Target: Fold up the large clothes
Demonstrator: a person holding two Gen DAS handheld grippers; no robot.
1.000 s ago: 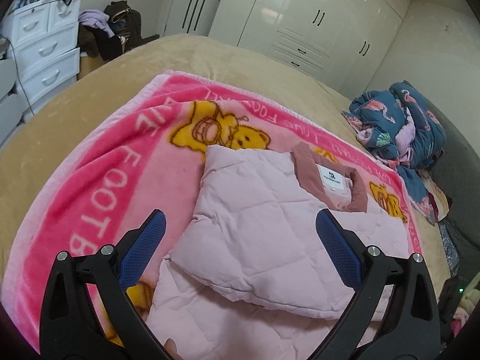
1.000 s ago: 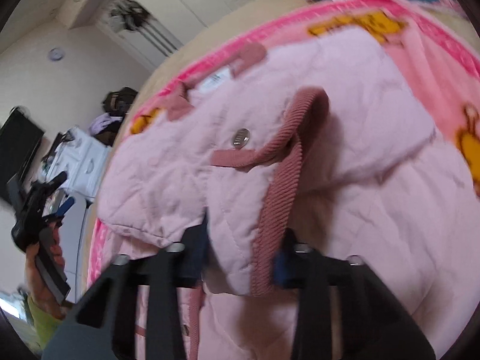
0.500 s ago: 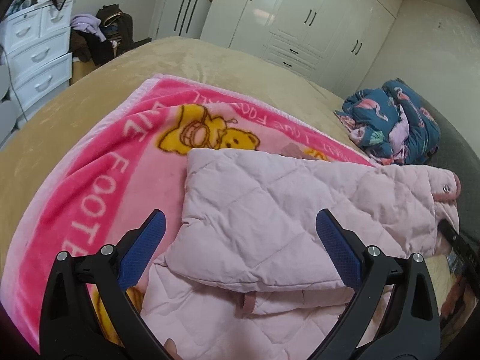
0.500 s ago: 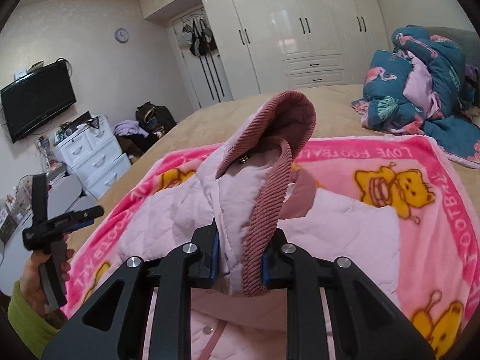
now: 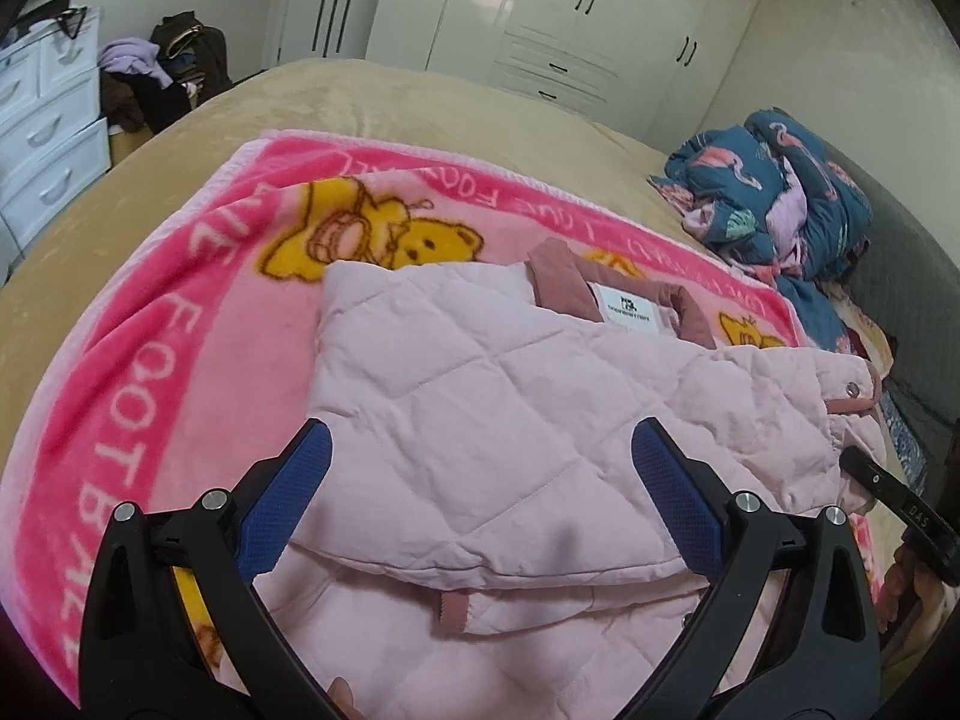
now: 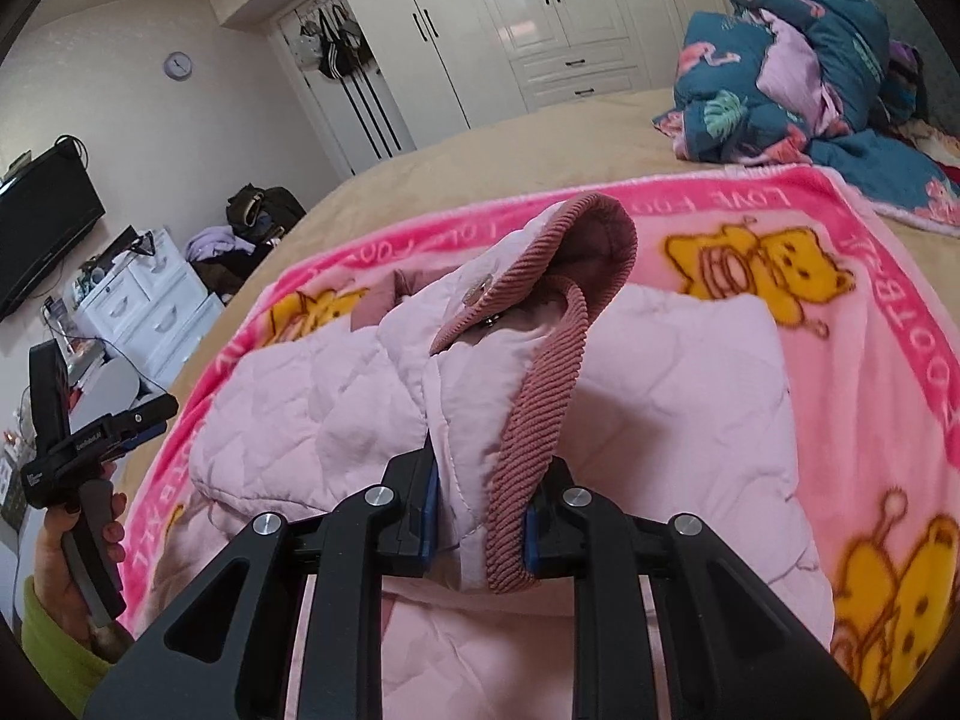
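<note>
The right hand-held gripper (image 6: 477, 519) is clamped on the cuff end of a sleeve (image 6: 540, 372) of the pale pink quilted jacket (image 5: 480, 420); the dusty-rose ribbed trim and quilted fabric are pinched between its blue pads, and the sleeve rises off the garment from the pinch point, its snap button visible near the top. The left hand-held gripper (image 5: 480, 480) stands wide open with nothing between its blue pads (image 5: 282, 510), poised over the near edge of the folded jacket body without touching it. In the right wrist view the person's left hand (image 6: 78, 534), in a yellow-green sleeve, is seen holding that tool at the left edge. The jacket lies partly folded on a pink cartoon-bear blanket (image 5: 150, 312), collar and white label (image 5: 624, 306) toward the far side. The blanket is spread on a tan-covered bed (image 5: 360, 102). A crumpled blue flamingo-print quilt (image 5: 786, 204) sits at the far right of the bed, well apart from the jacket. White wardrobes (image 6: 540, 18) line the back wall.
</note>
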